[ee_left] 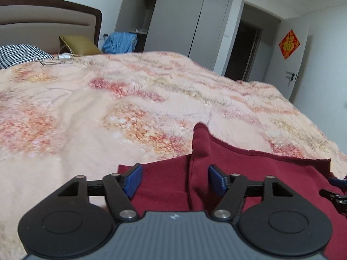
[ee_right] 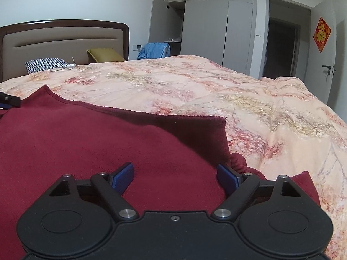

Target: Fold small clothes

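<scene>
Left tool (ee_left: pixel 175 179): jaws wide, astride a raised fold, gripping nothing.
Right tool (ee_right: pixel 175 177): jaws wide, over flat cloth.
Maroon garment (ee_right: pixel 86 143): soft knit, ribbed hem, spread on the bed.
Bed quilt (ee_left: pixel 86 108): fuzzy peach floral.
Headboard (ee_right: pixel 65 36): padded; complete in right view only.

Soft, even indoor light, mild overall blur, strong fisheye bending and dark vignetted corners.

Matt maroon knit garment (ee_right: pixel 86 143) lies on a fuzzy floral fleece blanket (ee_right: pixel 249 99); headboard (ee_right: pixel 65 35) frame glossy wood.
</scene>
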Tool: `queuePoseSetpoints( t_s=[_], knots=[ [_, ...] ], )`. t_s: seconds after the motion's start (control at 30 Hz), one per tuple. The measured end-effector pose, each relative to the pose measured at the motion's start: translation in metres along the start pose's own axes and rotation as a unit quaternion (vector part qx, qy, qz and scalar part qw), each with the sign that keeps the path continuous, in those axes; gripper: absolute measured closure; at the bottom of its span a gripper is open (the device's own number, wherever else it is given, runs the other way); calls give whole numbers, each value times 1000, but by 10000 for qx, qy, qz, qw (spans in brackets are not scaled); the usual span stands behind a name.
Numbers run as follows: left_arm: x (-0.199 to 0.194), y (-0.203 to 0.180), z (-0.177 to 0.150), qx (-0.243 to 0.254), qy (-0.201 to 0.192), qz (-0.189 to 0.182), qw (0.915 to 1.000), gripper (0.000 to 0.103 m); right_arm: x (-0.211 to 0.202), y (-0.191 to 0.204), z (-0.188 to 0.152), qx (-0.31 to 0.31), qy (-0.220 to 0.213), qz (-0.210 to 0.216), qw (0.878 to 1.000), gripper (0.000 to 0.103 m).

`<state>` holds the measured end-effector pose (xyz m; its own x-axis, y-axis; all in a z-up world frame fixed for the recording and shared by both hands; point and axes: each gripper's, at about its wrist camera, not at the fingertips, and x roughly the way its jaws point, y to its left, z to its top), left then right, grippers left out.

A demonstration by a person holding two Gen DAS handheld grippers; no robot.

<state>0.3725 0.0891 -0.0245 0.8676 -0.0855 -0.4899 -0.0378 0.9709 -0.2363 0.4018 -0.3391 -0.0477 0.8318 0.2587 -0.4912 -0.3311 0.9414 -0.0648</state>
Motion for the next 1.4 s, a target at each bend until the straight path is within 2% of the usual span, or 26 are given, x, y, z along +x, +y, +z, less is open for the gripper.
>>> queuePoseSetpoints(
  t_s=[0.1,0.13,0.2,0.27,0.3,0.33,0.4,0.53,0.63,0.7,0.77,0.83,0.87,0.93,1.07,1.17,1.3,1.4],
  knots=[
    [-18,8,-5,-165,-77,-18,9998,27,0,2,-1,-50,-38,-45,10000,15],
    [-27,9,-7,-164,-116,10,9998,25,-1,3,-2,-77,-51,-69,9999,15],
    [-44,11,-12,-115,-183,137,9997,15,-2,6,-3,-134,-75,-129,9998,13],
    [-62,11,-20,-46,-209,152,9997,14,-2,8,-3,-189,-100,-216,9995,10],
    [-72,10,-24,-27,-208,131,9997,13,-2,9,-4,-212,-103,-324,9992,3],
    [-81,9,-29,-23,-228,104,9997,12,-2,11,-4,-225,-105,-450,9987,1],
    [-100,8,-42,-41,-316,-5,9995,7,-2,12,-5,-269,-117,-475,9984,1],
    [-125,7,-69,-95,-210,-306,9993,9,-1,10,-4,-268,-108,-478,9984,1],
    [-131,7,-88,-32,21,-470,9989,22,-2,10,-5,-290,-105,-507,9982,1],
    [-130,9,-95,-94,143,-621,9979,45,-5,10,-3,-294,-115,-521,9981,1],
    [-130,10,-96,-154,133,-790,9967,54,-12,12,0,-308,-74,-546,9980,1],
    [-128,12,-94,-178,90,-965,9951,74,-28,15,3,-385,-189,-662,9969,1],
    [-128,12,-93,-177,115,-978,9950,90,-38,19,2,-483,-318,-724,9957,1],
    [-131,12,-89,-119,22,-945,9954,92,-57,27,-3,-798,-488,-795,9924,1],
    [-140,12,-91,98,-68,-893,9959,95,-74,40,-25,-1340,-341,-947,9859,1],
    [-136,16,-98,35,35,-903,9959,96,-76,36,-34,-1143,-286,-1020,9878,1],
    [-135,23,-101,-127,86,-944,9954,99,-80,36,-24,-800,-321,-1220,9888,1],
    [-144,26,-99,-170,79,-811,9965,99,-90,46,-20,-674,-549,-1041,9908,1]
  ],
)
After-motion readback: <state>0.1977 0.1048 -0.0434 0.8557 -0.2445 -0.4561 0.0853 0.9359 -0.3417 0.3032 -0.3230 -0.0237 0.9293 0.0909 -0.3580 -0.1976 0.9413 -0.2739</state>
